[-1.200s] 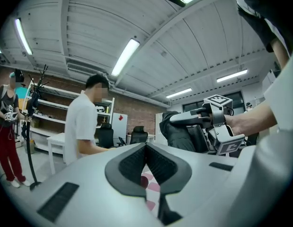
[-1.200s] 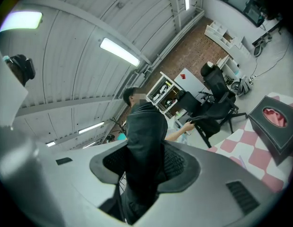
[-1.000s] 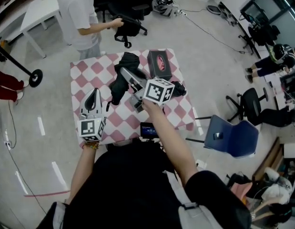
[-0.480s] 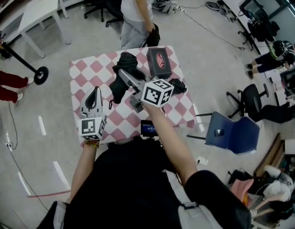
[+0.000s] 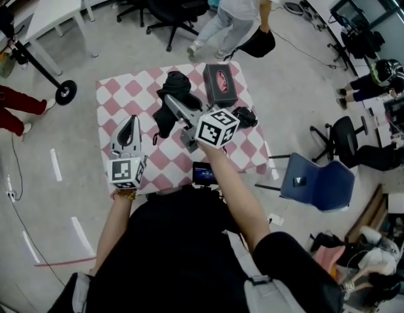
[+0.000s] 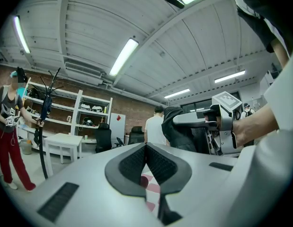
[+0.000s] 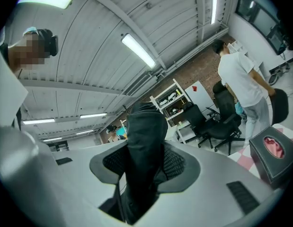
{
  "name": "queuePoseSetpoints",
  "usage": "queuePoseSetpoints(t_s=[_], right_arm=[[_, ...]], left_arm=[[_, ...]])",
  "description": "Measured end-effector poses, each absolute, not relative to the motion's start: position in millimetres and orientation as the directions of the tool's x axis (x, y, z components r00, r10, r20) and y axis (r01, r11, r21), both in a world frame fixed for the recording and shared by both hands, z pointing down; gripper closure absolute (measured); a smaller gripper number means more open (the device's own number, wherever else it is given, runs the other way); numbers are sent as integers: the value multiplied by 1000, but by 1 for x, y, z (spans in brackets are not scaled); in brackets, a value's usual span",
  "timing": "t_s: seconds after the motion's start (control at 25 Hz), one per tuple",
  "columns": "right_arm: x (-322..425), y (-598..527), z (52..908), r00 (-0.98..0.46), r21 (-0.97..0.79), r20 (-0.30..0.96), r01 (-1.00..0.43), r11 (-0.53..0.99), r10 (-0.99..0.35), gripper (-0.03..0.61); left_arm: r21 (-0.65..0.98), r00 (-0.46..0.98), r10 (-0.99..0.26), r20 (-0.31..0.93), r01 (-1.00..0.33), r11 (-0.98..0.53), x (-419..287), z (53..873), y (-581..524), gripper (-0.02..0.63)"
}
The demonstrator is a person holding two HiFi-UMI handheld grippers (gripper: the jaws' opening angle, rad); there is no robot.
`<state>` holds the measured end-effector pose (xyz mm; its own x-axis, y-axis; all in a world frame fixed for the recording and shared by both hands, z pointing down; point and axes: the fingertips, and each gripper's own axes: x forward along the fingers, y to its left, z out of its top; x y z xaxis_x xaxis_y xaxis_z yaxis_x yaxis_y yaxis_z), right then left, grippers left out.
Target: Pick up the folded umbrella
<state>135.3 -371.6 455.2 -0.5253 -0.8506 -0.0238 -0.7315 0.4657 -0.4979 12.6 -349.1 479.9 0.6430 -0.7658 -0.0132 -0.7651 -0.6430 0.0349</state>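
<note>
The folded umbrella (image 5: 164, 115) is black and limp, and it hangs over the pink-and-white checkered table (image 5: 121, 94). My right gripper (image 5: 170, 100) is shut on it; in the right gripper view the umbrella (image 7: 145, 141) fills the gap between the ribbed pads (image 7: 173, 163) and rises upright past them. At the left, my left gripper (image 5: 130, 124) hovers over the cloth with its jaws shut and nothing in them. In the left gripper view its pads (image 6: 136, 163) meet, and the umbrella (image 6: 177, 129) shows ahead to the right.
A black tissue box (image 5: 219, 85) with a pink tissue stands at the table's far side. A small black object (image 5: 245, 117) lies right of my right hand. A dark device (image 5: 203, 175) sits at the near edge. A blue chair (image 5: 317, 184) stands to the right, and a person (image 5: 244, 2) walks behind the table.
The person behind the table has walked from left to right. My right gripper has rolled slightly with the umbrella still in it. The left gripper has stayed put.
</note>
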Motion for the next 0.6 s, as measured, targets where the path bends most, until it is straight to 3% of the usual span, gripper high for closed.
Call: queuePoseSetpoints(t_s=[0.6], right_arm=[[131, -369, 460, -510, -392, -20, -787, 476, -860, 397]], left_arm=[[36, 646, -763, -13, -763, -646, 13, 482, -350, 603]])
